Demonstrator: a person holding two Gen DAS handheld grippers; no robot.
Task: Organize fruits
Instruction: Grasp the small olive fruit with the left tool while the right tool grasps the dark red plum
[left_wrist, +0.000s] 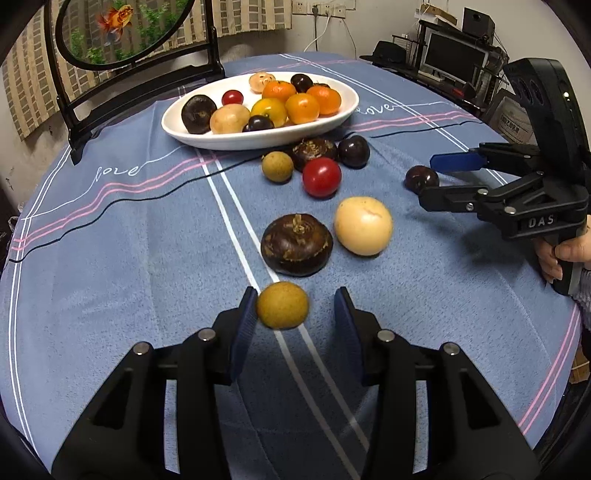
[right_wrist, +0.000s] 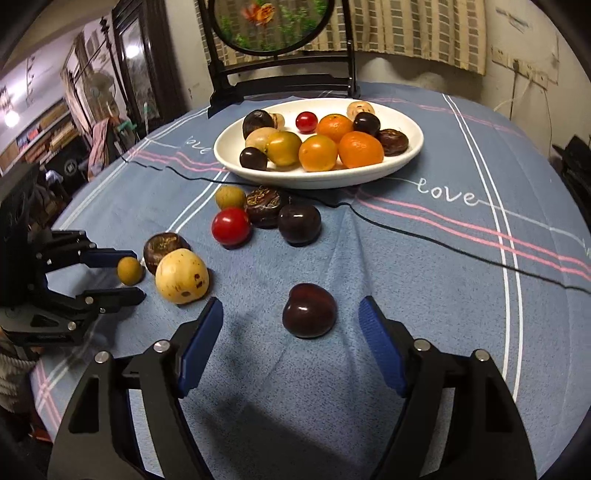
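Note:
A white oval plate at the back holds several fruits. Loose fruits lie on the blue cloth. My left gripper is open, and a small tan longan sits between its pads, touching the left pad. A water chestnut and a pale yellow fruit lie just beyond it. My right gripper is open around a dark cherry on the cloth, pads apart from it.
Nearer the plate lie a red tomato, another longan, a water chestnut and a dark cherry. A black-framed round ornament stand stands behind the plate. A black cable crosses the cloth.

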